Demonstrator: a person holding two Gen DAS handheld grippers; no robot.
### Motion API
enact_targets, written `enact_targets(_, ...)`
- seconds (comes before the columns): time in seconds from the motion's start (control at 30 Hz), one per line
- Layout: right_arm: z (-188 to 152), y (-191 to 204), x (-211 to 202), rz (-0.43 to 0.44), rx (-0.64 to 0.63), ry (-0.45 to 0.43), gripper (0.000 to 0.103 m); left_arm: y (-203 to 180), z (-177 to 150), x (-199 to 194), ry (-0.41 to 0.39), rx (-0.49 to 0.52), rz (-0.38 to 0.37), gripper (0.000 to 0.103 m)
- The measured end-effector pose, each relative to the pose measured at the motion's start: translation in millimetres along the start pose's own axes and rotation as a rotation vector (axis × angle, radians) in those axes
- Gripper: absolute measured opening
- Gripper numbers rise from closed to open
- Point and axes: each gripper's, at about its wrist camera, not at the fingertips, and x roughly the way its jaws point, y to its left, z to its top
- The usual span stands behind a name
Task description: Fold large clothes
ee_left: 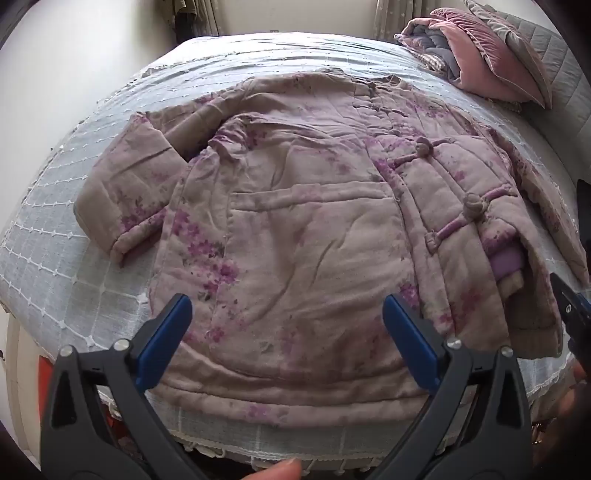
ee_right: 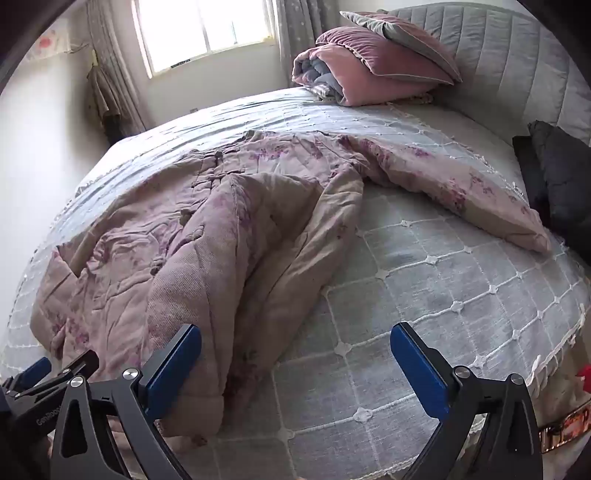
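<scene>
A padded mauve jacket (ee_left: 295,221) with purple flower print and knot buttons lies front-up on the grey quilted bedspread (ee_left: 48,236). Its left sleeve is folded in across the chest; its right front panel is turned up. My left gripper (ee_left: 286,317) hovers open above the jacket's hem, blue pads wide apart, nothing between them. In the right wrist view the jacket (ee_right: 207,236) lies to the left, one sleeve (ee_right: 461,195) stretched out to the right. My right gripper (ee_right: 295,350) is open above the bedspread (ee_right: 424,273) beside the jacket's right edge, holding nothing.
Pink and grey pillows (ee_right: 380,59) on a folded blanket sit at the head of the bed by the padded headboard (ee_right: 517,62). A dark cushion (ee_right: 561,188) lies at the right edge. A window (ee_right: 207,29) and curtains stand beyond the bed.
</scene>
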Motion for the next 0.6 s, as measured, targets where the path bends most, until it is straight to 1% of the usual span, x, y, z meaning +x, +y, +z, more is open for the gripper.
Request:
enact_targets(0.1, 0.2, -0.6, 0.1, 0.003, 0.003, 0.001, 0.103, -3.1, 0.2, -0.8, -0.025, 0.015, 0.019, 0.102)
enact_targets(0.17, 0.1, -1.5, 0.2, 0.005, 0.006, 0.001, 0.103, -3.7, -3.0, 3.7, -0.019, 0.016, 0.008, 0.102)
enact_targets(0.2, -1.4, -0.5, 2.4, 0.006, 0.003, 0.001, 0.103, 1.1, -3.2, 1.8, -0.016, -0.003, -0.011, 0.102)
enact_targets(0.3, -2.9, 0.5, 2.9, 0.002, -0.004, -0.001, 0.103, 7.7, -2.5, 3.0, -0.002, -0.016, -0.027, 0.102)
enact_targets(0.6, -2.0, 3.1, 4.3, -0.001, -0.015, 0.006, 0.103, 3.1, -2.0, 6.3, 0.008, -0.020, -0.019, 0.102)
